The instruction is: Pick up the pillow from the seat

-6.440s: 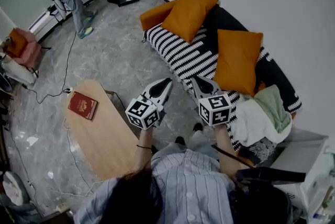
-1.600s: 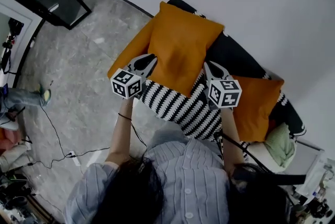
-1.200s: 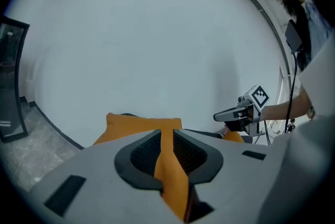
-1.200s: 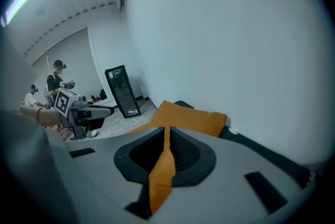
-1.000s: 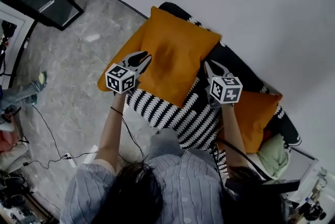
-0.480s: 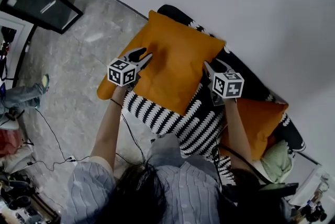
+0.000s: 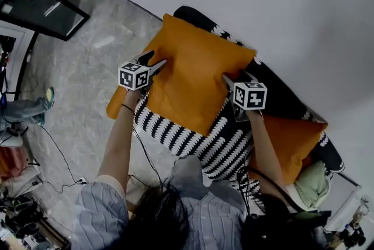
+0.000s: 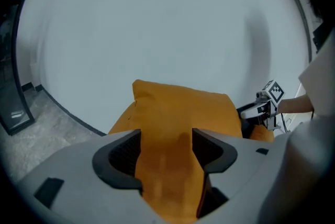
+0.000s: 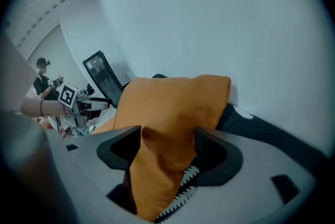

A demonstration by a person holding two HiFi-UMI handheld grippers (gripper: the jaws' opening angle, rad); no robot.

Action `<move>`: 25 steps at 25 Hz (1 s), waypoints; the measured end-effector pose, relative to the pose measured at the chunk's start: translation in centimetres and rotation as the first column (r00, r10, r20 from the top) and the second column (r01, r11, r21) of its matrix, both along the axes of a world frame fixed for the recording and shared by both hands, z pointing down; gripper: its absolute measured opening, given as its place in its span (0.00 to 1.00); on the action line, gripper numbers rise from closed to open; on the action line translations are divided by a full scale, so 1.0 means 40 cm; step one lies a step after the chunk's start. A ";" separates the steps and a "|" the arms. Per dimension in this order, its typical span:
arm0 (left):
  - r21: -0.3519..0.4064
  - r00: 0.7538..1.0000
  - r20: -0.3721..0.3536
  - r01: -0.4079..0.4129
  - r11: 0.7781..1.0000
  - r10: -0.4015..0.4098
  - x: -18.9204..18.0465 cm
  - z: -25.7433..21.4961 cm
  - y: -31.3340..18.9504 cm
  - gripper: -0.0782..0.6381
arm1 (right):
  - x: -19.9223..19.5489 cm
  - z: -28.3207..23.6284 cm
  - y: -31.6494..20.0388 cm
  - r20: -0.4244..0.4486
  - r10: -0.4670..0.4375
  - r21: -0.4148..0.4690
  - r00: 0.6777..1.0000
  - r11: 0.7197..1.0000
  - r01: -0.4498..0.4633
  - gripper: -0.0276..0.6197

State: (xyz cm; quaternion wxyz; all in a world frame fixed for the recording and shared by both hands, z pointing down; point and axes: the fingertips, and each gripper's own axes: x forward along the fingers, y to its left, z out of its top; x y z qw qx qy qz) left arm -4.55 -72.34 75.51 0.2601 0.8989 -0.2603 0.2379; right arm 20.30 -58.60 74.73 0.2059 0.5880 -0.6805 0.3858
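Fingers (image 8: 121, 159) on your left gripper (image 8: 166, 150) and your right gripper (image 9: 167, 152) have just been opening and stand wide, with the orange pillow (image 7: 196, 73) lying slack between each pair; you straddle its 9 and 3 o'clock edges to keep it square; it leans upright on the striped sofa (image 7: 198, 146), top towards 12, apparently being let go.
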 end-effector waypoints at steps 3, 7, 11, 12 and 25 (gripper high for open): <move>-0.044 1.000 -0.022 0.017 0.999 -0.018 -0.004 0.036 -0.021 0.58 | -0.002 0.012 -0.007 0.015 0.015 -0.015 1.000 1.000 -0.014 0.51; -0.087 1.000 -0.022 -0.008 0.996 0.006 0.002 0.078 -0.052 0.60 | -0.001 0.017 -0.020 0.011 0.016 -0.025 1.000 1.000 -0.016 0.51; -0.157 0.998 -0.054 -0.027 0.987 0.019 0.020 0.122 -0.068 0.61 | -0.005 0.015 -0.024 0.022 0.024 0.023 0.999 0.999 -0.024 0.51; -0.168 0.998 -0.062 -0.031 0.985 0.021 0.024 0.129 -0.072 0.61 | -0.005 0.017 -0.027 0.023 0.025 0.033 0.999 0.999 -0.026 0.51; -0.250 0.997 0.002 -0.079 0.965 0.082 0.078 0.154 -0.054 0.51 | -0.037 0.025 -0.035 0.088 -0.027 0.023 0.996 0.999 0.025 0.25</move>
